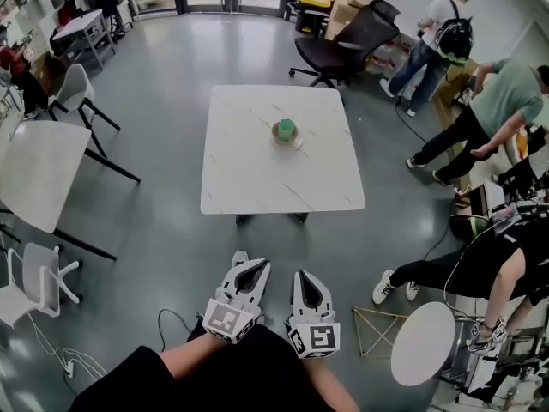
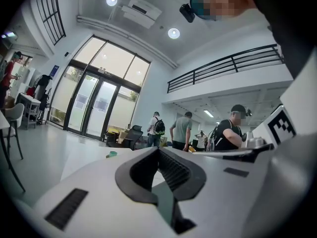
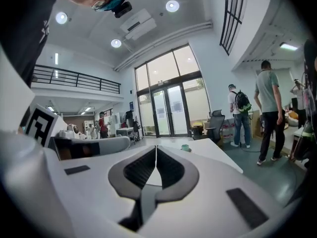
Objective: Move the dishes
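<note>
**Q:** Status on both grippers?

**A:** Both are closed and empty. My left gripper [image 1: 240, 257] has its jaws pressed together with nothing between them, as its own view shows [image 2: 158, 150]. It's the same for my right gripper [image 1: 302, 275], with its tips meeting on a thin line [image 3: 156, 148]. Both sit low in the head view, just above my lap.

**Q:** Where are the dishes?

**A:** A green cup [image 1: 286, 128] sits on a small plate [image 1: 292, 142], right of centre on the white table [image 1: 257, 183], in the middle of the frame. I see nothing else on the tabletop.

**Q:** Which way from your jaws?

**A:** Straight ahead, up-frame from both tips and well apart from them. There's a strip of bare floor [image 1: 171, 247] and the near half of the table in between. In the left gripper view the cup [image 2: 112, 154] sits left of the jaw line. In the right gripper view it [image 3: 185, 147] sits just right of it. Neither gripper is aimed dead on.

**Q:** Which hand is nearer?

**A:** It's about even. The stack's column in the head view falls between the two grippers, a bit closer to the right one, so I'd call the right marginally better placed.

**Q:** Any axis to line up with?

**A:** No. Cup and plate are both round, and I can't make out a handle from here, so any approach angle works.

**Q:** What's next?

**A:** My read is that the task isn't started. I need to close the gap to the table and open the jaws before reaching in. The risk is the cup sliding off the plate if I lift the plate alone.
</note>
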Tool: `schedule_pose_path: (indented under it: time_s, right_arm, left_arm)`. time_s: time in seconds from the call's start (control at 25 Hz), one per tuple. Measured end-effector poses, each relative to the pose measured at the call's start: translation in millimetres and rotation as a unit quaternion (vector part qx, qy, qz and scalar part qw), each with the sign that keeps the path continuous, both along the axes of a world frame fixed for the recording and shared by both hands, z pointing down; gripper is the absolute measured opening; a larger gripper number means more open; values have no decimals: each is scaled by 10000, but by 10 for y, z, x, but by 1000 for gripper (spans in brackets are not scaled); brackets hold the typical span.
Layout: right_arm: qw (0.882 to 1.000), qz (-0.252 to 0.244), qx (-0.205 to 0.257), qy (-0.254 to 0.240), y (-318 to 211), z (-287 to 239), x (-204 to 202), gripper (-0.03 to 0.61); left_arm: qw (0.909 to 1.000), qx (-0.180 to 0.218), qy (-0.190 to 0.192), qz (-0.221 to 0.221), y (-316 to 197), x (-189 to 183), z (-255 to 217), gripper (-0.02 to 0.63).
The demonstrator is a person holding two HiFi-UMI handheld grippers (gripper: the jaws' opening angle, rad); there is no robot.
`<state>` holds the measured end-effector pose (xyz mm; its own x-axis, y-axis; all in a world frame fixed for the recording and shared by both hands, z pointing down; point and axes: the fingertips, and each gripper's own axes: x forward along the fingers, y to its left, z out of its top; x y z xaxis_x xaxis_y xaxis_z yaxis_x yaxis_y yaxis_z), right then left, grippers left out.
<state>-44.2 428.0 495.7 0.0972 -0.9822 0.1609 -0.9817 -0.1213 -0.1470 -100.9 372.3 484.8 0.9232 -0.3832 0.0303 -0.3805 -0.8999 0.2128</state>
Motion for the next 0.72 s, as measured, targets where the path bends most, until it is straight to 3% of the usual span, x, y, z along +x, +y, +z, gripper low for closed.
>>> schedule_pose_path:
  time_s: [0.16,0.4,0.72]
  right_arm:
    - [9996,-134,-234,-112,-576,131,173,18]
    - [9984,-338,-451,94,-1537,5,400,18]
    - [9960,-497,-731,-143,-2441,37,551,18]
  left_arm:
    - [9999,-97,-1,-67,-560,189,100,17]
    - [9996,-255,-18,-143,-1438,452,42,17]
    - [9993,-319,68,172,-2226,812,-68,17]
